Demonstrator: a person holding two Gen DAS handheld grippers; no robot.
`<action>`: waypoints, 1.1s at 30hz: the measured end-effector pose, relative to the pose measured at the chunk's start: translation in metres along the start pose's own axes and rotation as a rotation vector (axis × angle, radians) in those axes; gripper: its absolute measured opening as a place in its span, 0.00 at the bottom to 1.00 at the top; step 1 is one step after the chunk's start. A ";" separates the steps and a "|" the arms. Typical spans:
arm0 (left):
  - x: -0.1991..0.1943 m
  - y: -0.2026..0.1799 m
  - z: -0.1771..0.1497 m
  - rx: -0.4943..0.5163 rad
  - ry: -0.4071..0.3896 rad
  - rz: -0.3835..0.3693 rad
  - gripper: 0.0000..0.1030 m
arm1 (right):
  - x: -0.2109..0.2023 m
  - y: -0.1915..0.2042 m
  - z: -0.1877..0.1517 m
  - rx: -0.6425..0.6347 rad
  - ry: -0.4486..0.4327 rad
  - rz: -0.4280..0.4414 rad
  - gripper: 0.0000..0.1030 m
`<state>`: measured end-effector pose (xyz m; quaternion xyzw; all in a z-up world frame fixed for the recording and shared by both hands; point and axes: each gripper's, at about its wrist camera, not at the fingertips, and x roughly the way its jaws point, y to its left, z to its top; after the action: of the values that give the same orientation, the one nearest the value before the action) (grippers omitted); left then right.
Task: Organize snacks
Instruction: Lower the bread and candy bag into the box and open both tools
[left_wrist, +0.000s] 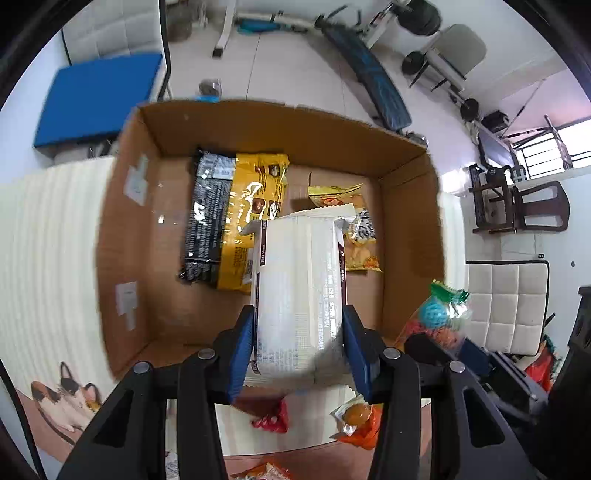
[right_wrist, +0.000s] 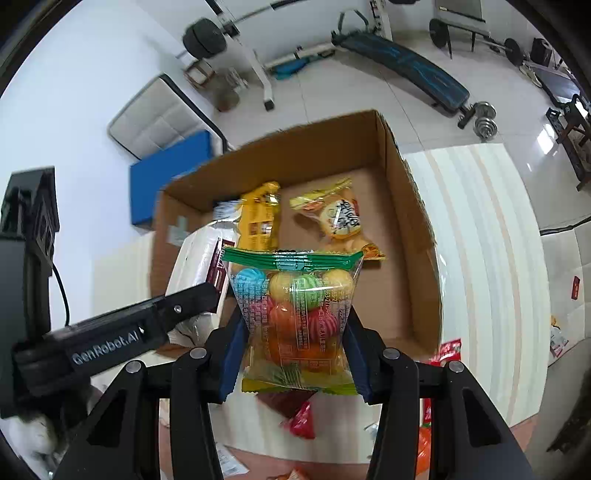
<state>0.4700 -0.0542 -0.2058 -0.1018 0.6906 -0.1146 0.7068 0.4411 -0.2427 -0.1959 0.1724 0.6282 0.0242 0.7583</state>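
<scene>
1. Nearest to me, the left gripper (left_wrist: 299, 354) has its blue pads pressed against both sides of a white packet (left_wrist: 299, 291), which it holds above the near part of the cardboard box (left_wrist: 122, 229).
2. The right gripper (right_wrist: 293, 350) pinches a clear bag of coloured balls (right_wrist: 295, 314) with a green sealed top; the bag hangs over the near edge of the same box (right_wrist: 417, 236).
3. Under both grippers, on the table (left_wrist: 48, 240) in front of the box, lie loose snacks: a small red wrapper (left_wrist: 271, 419) and an orange pack with a round yellow piece (left_wrist: 356, 417).
4. From the right wrist view the left gripper's black arm (right_wrist: 110, 336) reaches in from the left side, with the white packet (right_wrist: 201, 266) at its tip.
5. Inside the box, flat on its floor, a black packet (left_wrist: 207, 218) and a yellow packet (left_wrist: 251, 206) lie side by side and touching, on the left.
6. An orange and yellow snack bag (left_wrist: 360, 229) lies to the right of them, also on the box floor, partly hidden behind the white packet.
7. Past the box, on the tiled floor, stand a blue mat (left_wrist: 99, 96) and a black exercise bench (left_wrist: 373, 77).
</scene>
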 end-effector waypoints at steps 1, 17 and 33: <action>0.005 0.001 0.002 -0.005 0.014 -0.006 0.42 | 0.007 -0.002 0.002 -0.003 0.010 -0.010 0.51; 0.074 -0.004 0.009 0.006 0.197 0.010 0.42 | 0.087 -0.028 0.003 -0.014 0.168 -0.077 0.52; 0.007 0.004 -0.010 0.046 0.054 0.074 0.89 | 0.056 -0.013 -0.005 -0.092 0.124 -0.138 0.89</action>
<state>0.4602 -0.0530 -0.2142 -0.0569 0.7097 -0.1070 0.6940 0.4460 -0.2396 -0.2529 0.0919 0.6825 0.0114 0.7250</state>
